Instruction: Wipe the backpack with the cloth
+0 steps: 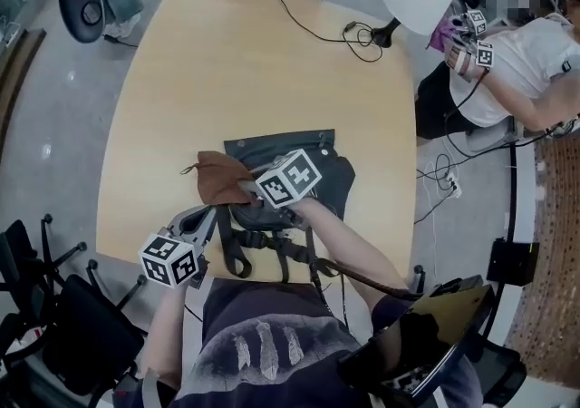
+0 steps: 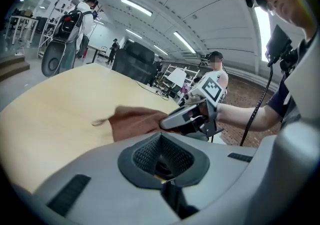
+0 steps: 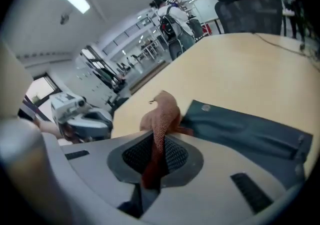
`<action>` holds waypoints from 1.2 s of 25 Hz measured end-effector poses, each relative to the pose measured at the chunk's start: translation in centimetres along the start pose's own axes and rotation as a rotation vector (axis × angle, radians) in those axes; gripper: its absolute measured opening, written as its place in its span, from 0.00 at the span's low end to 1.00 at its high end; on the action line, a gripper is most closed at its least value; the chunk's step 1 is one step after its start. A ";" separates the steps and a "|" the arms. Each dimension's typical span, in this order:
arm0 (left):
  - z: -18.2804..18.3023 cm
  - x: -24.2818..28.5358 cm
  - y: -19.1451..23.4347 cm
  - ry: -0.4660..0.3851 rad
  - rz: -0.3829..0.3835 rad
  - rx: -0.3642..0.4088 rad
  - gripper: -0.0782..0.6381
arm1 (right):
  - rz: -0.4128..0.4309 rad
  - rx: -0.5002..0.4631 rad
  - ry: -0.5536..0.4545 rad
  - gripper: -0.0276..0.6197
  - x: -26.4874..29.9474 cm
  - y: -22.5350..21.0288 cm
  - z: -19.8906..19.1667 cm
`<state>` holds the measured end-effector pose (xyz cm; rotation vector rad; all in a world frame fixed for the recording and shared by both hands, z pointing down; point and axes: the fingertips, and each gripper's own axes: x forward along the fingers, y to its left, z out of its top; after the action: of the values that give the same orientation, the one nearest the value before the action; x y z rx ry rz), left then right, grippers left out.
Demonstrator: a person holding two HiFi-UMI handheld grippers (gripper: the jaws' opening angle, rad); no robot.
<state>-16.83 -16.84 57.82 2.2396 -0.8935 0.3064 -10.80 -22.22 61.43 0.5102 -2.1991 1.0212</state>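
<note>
Since the right claw (image 3: pixel 156 155) is clamped on a fold of the brown cloth (image 3: pixel 162 114), with most of the fabric bunched ahead of its tips, the wipe will likely go best if that loose part is pressed flat and drawn in long strokes. The cloth looks thin, soft and finely woven. It lies at a corner of the backpack (image 1: pixel 322 166), a flat, dark grey, smooth-skinned bag whose webbing straps (image 1: pixel 237 247) trail toward the person. The left claw (image 1: pixel 210 218), jaws together on nothing that shows, sits beside those straps. Pinning the bag there would probably stop it sliding on the smooth, pale wooden table (image 1: pixel 245 62).
</note>
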 end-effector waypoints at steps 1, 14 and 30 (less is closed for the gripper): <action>-0.1 0.0 -0.3 0.009 -0.008 0.010 0.12 | -0.074 -0.040 0.035 0.09 -0.1 -1.5 -1.0; 0.3 1.5 -3.6 0.043 -0.063 0.082 0.12 | -0.567 -0.109 0.092 0.09 -12.1 -14.6 -6.8; 0.6 3.1 -6.2 0.067 -0.116 0.128 0.12 | -0.658 -0.325 0.156 0.09 -14.3 -9.7 -9.2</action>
<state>-10.33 -15.63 55.52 2.3736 -0.7235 0.3923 8.65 -20.03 61.01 0.8850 -1.8080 0.3338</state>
